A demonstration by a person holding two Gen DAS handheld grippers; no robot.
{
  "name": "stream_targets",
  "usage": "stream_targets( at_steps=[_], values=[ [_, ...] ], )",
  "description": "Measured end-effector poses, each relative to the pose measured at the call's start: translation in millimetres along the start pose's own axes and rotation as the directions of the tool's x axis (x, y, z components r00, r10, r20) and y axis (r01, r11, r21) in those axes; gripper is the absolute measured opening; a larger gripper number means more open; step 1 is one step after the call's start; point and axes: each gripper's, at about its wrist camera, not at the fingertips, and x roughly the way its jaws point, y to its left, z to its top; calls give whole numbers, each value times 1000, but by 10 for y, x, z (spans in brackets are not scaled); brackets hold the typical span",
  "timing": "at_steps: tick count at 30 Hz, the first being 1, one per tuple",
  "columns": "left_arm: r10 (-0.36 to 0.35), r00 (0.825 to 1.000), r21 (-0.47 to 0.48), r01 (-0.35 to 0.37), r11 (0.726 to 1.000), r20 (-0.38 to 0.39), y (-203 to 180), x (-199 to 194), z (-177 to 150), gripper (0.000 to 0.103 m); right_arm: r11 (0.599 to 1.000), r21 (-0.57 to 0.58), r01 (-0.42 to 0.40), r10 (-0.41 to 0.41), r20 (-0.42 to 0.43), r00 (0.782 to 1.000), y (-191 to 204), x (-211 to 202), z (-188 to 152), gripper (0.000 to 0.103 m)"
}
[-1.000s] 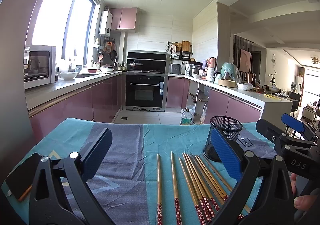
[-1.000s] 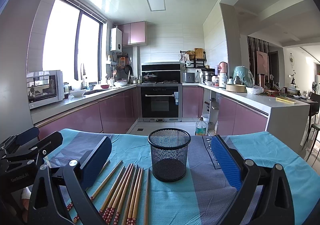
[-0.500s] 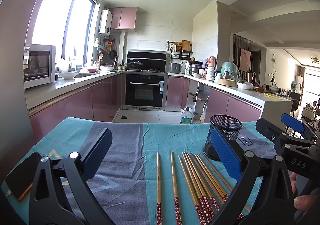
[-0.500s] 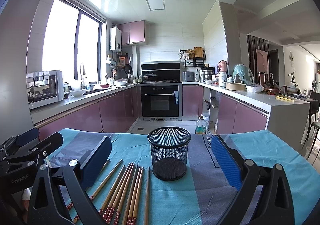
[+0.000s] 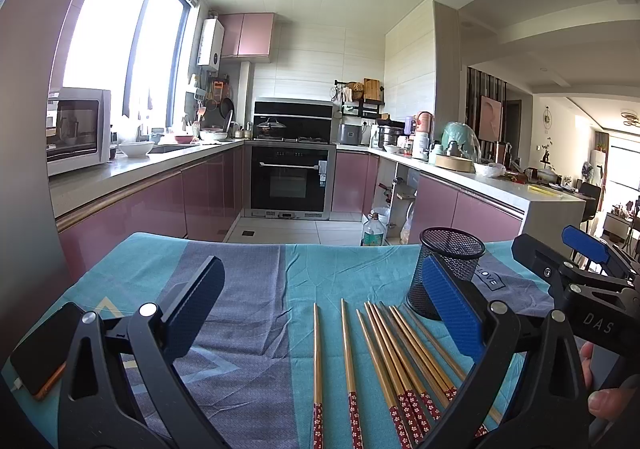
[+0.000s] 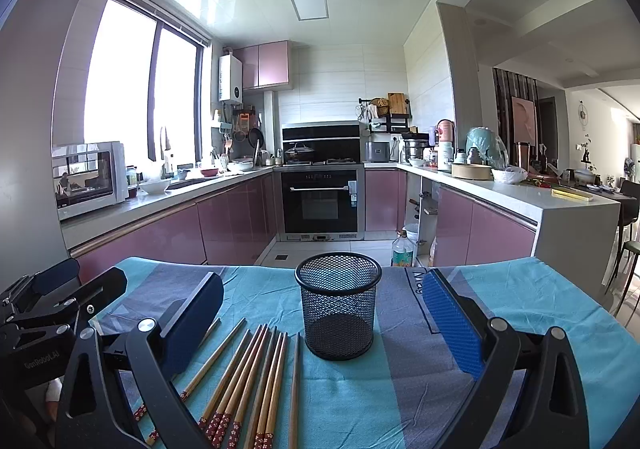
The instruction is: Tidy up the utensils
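Observation:
Several wooden chopsticks with red flowered ends [image 5: 394, 365] lie side by side on the teal and grey tablecloth [image 5: 248, 289]; they also show in the right wrist view [image 6: 256, 373]. A black mesh cup [image 6: 338, 305] stands upright and empty just behind them, at the right in the left wrist view [image 5: 448, 269]. My left gripper [image 5: 324, 313] is open and empty above the chopsticks' left side. My right gripper [image 6: 322, 313] is open and empty, with the cup between its fingers' line of sight. Each gripper shows at the edge of the other's view.
A dark phone [image 5: 40, 349] lies at the cloth's left edge. Beyond the table's far edge is the kitchen floor, with pink cabinets, an oven [image 6: 320, 201] and a bottle [image 6: 402, 251] on the floor.
Almost nothing moved. Both views shifted very slightly, and both grippers stay open over the table.

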Motion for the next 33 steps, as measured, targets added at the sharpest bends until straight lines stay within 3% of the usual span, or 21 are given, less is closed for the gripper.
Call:
stream_targets(
  at_steps=[33],
  values=[
    [-11, 1000, -4, 10, 1000, -21, 12, 45, -87, 97, 1000, 2, -10, 10, -14, 1000, -3, 56, 7, 96]
  ],
)
